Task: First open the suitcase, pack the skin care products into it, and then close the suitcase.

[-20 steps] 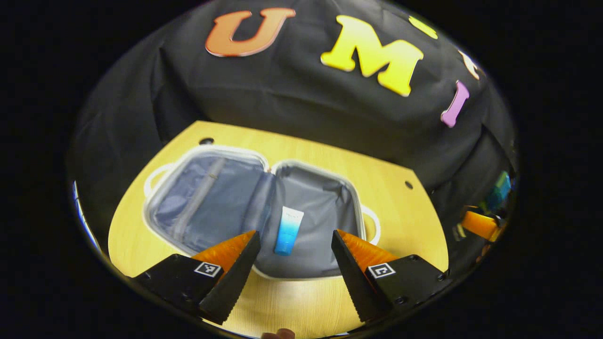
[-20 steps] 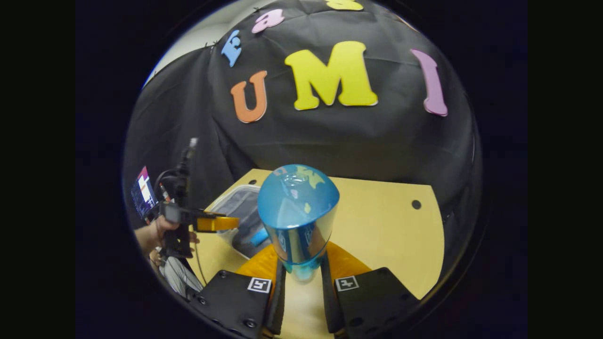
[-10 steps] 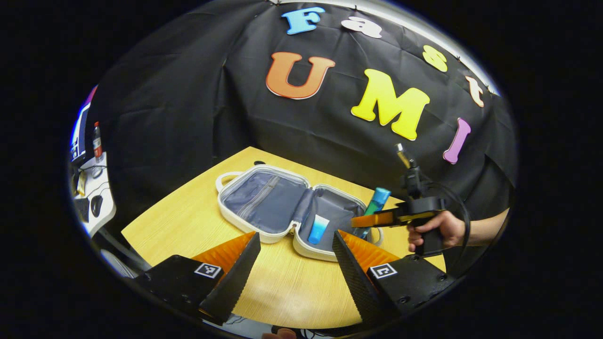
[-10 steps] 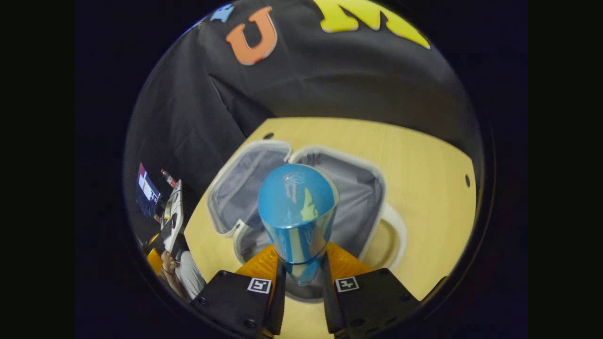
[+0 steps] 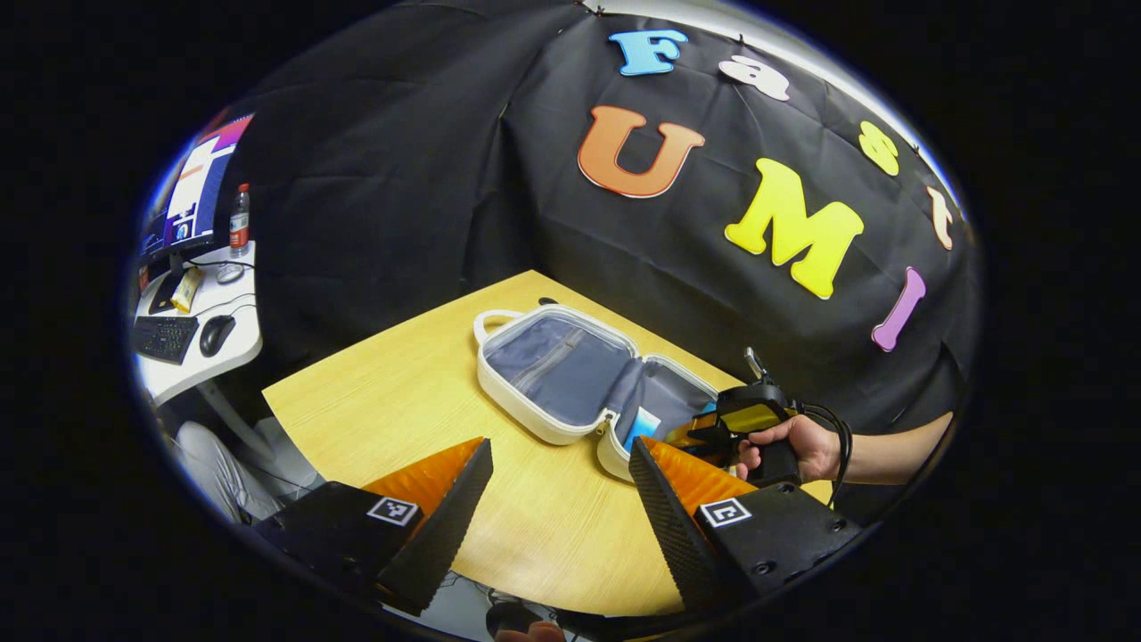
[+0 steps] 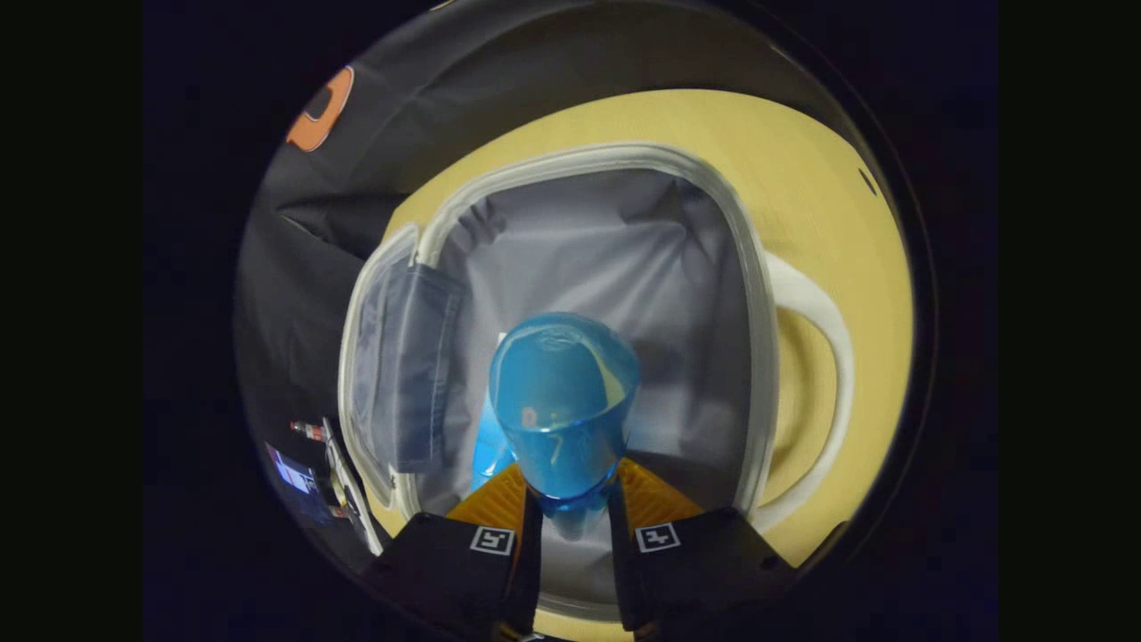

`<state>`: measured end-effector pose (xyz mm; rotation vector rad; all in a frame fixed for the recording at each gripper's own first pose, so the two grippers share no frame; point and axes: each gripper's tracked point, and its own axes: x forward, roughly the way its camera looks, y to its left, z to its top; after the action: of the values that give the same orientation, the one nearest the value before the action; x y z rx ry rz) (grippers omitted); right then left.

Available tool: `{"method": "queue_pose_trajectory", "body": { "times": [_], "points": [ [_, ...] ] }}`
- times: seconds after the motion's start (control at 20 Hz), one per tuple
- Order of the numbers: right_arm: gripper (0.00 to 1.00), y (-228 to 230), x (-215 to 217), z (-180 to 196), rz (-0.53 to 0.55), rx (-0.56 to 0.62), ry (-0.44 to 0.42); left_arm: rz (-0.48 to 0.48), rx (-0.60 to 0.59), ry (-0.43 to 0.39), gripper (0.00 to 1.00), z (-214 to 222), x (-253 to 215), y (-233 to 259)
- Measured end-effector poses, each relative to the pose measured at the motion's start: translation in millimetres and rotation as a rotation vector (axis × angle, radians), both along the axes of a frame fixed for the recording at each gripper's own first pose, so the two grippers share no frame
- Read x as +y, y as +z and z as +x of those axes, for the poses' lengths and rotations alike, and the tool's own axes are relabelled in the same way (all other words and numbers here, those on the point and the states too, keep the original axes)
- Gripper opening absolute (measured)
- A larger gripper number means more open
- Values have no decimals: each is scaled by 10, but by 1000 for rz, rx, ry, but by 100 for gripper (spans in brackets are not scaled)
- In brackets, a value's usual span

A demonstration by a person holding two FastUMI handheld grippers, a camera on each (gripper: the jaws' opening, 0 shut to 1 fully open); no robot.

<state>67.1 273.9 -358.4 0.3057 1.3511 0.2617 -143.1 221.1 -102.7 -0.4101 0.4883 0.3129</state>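
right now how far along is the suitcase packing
Done: the suitcase lies open on the table, and one blue tube is already in its right half. In hand: the right gripper is shut on a blue bottle, held over that grey-lined half beside the tube. The left gripper is open and holds nothing. Left: release the bottle inside, then close the suitcase.

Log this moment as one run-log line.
suitcase: open on table | right gripper: shut on blue bottle, over suitcase | blue tube: inside | left gripper: open, empty
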Motion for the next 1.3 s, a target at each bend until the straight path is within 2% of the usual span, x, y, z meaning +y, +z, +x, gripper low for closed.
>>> {"method": "queue_pose_trajectory", "body": {
  "times": [0.1,0.15,0.25,0.4,0.5,0.75,0.8,0.85,0.95,1.1,1.2,1.3],
  "points": [
    [33,-31,32,1,-22,-2,-1,5,-3,0,98,3,8,-14],
    [29,-34,36,-5,-27,-5,-3,10,-5,-3,98,-1,24,-7],
    [35,-33,45,-13,-33,-5,-22,12,1,-15,98,3,11,-23],
    [38,-8,-1,28,-30,-5,-75,17,-6,-47,98,47,-19,-37],
    [42,124,39,33,11,-14,-94,19,8,-81,98,91,-30,-85],
    [63,641,-172,57,3,-174,-21,75,-6,-134,98,322,138,-57],
    [63,769,-231,51,13,-207,-13,84,-19,-139,98,392,184,-38],
    [70,893,-293,26,17,-240,3,88,-35,-148,98,451,226,-29],
    [71,1152,-423,-34,19,-328,69,87,-58,-157,98,545,351,-51],
    [71,1541,-620,-141,-18,-519,214,78,-87,-134,98,706,700,-179],
    [71,1799,-688,-328,-13,-614,296,-12,-130,-122,98,876,922,-293],
    [71,1860,-821,-547,-41,-664,368,-125,-144,-87,98,1067,1235,-513]
  ]
}}
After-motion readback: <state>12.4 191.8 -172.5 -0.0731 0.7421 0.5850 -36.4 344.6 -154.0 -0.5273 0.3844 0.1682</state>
